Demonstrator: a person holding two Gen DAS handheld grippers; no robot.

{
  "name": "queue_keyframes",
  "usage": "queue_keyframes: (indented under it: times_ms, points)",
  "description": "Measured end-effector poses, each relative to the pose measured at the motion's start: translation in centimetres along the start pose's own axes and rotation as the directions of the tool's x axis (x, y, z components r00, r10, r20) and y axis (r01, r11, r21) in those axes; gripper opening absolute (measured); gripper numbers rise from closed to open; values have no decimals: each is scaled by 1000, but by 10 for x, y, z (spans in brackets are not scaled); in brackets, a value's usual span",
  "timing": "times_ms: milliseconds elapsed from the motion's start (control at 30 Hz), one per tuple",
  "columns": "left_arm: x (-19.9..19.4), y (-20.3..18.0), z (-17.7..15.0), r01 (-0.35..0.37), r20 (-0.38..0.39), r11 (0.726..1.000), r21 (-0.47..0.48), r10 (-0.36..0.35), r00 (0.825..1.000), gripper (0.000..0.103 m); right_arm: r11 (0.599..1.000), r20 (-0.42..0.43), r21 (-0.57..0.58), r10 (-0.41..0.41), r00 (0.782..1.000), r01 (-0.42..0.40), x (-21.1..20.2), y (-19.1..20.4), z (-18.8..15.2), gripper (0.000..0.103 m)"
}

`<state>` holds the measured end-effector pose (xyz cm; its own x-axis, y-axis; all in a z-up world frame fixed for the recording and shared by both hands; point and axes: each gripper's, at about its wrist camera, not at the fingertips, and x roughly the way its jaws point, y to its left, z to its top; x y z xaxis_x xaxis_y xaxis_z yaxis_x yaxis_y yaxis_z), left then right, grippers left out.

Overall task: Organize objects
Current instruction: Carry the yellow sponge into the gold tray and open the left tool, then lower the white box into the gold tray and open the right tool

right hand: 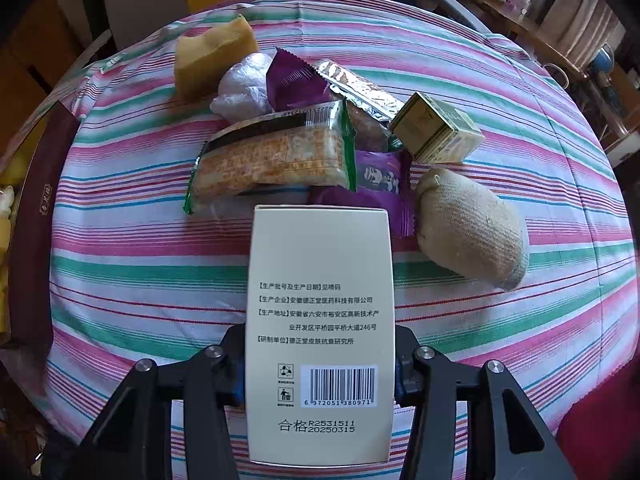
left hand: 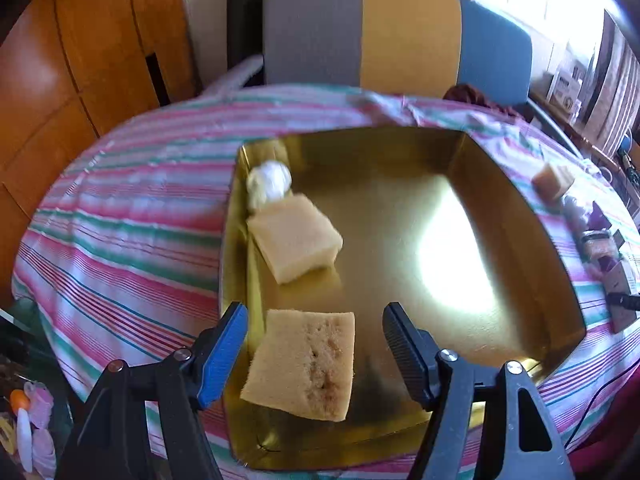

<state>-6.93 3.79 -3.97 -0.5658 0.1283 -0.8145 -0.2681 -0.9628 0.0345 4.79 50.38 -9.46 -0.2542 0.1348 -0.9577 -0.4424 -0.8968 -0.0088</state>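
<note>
In the left wrist view, my left gripper (left hand: 314,344) is open above the near end of a gold tray (left hand: 500,208). A yellow sponge (left hand: 304,364) lies in the tray between the fingers, untouched. A second sponge (left hand: 294,238) and a white crumpled ball (left hand: 270,182) lie along the tray's left side. In the right wrist view, my right gripper (right hand: 318,368) is shut on a cream box (right hand: 320,320) with printed text and a barcode, held above the striped cloth.
A pile lies beyond the box: a cracker packet (right hand: 272,156), purple wrappers (right hand: 294,82), a foil pack (right hand: 360,88), a small green box (right hand: 438,128), a beige sock (right hand: 470,224), a sponge (right hand: 212,58) and a white bag (right hand: 244,86). Chairs (left hand: 360,32) stand behind the table.
</note>
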Motion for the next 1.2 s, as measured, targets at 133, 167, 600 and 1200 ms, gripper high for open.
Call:
queue_keyframes:
  times_ms: [133,167,600,1200]
  points:
    - [-18,2,-6,-21,47,999,-28,23,999,70,999,3,-45,14,1000,-14,-6,10,-12,50]
    - [-21,2,-6,-22,54,999,-35,24,998,70,998,2,-53,17,1000,-17,-7,12,-15,50]
    - [-36,8,-20,10,91,996,-88,-2,996,67,986,31,-96,137,990,-133,-32,63,-39,50]
    - [-46,74,-29,-43,117,969,-242,73,990,67,827,17,-446,389,921,-341,-87,307,-8,51]
